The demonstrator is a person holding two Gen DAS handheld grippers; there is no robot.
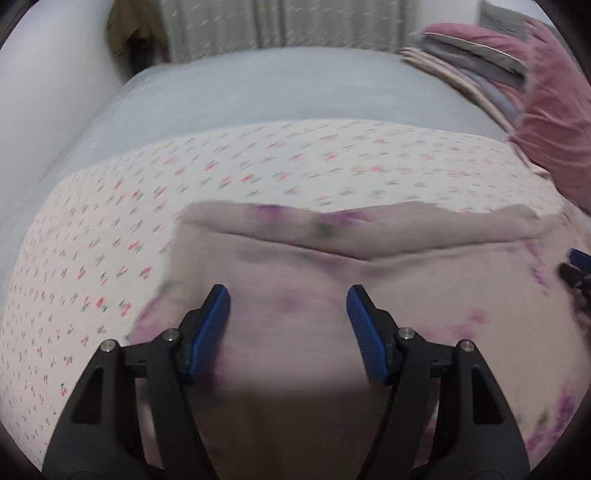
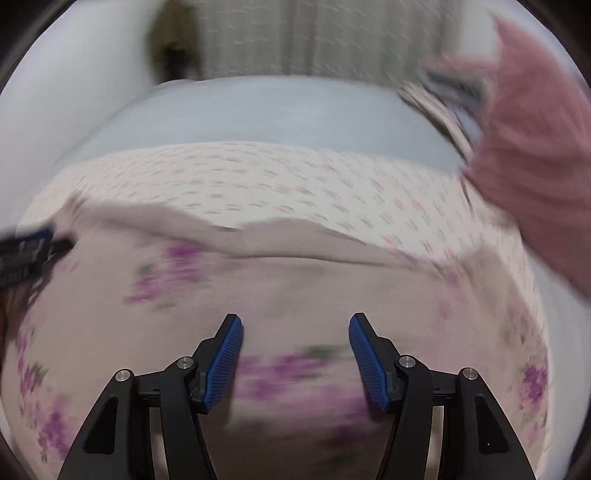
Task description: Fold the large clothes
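Observation:
A pale pink garment with purple flowers (image 1: 295, 280) lies spread on a white sheet with small red sprigs (image 1: 110, 229), its far edge folded back in a band. My left gripper (image 1: 288, 299) hangs over the garment's left part, jaws open, nothing between the blue pads. My right gripper (image 2: 295, 328) hovers over the same garment (image 2: 280, 288) further right, also open and empty. The right gripper's tip (image 1: 578, 269) shows at the right edge of the left wrist view, and the left gripper (image 2: 33, 247) at the left edge of the right wrist view. Both views are blurred.
Beyond the sprigged sheet (image 2: 258, 177) lies a grey-blue bedcover (image 1: 258, 88). A stack of folded clothes (image 1: 469, 70) and a dusty-pink cloth (image 1: 554, 122) sit at the far right. A curtain (image 1: 288, 22) and a white wall (image 1: 44, 92) close the background.

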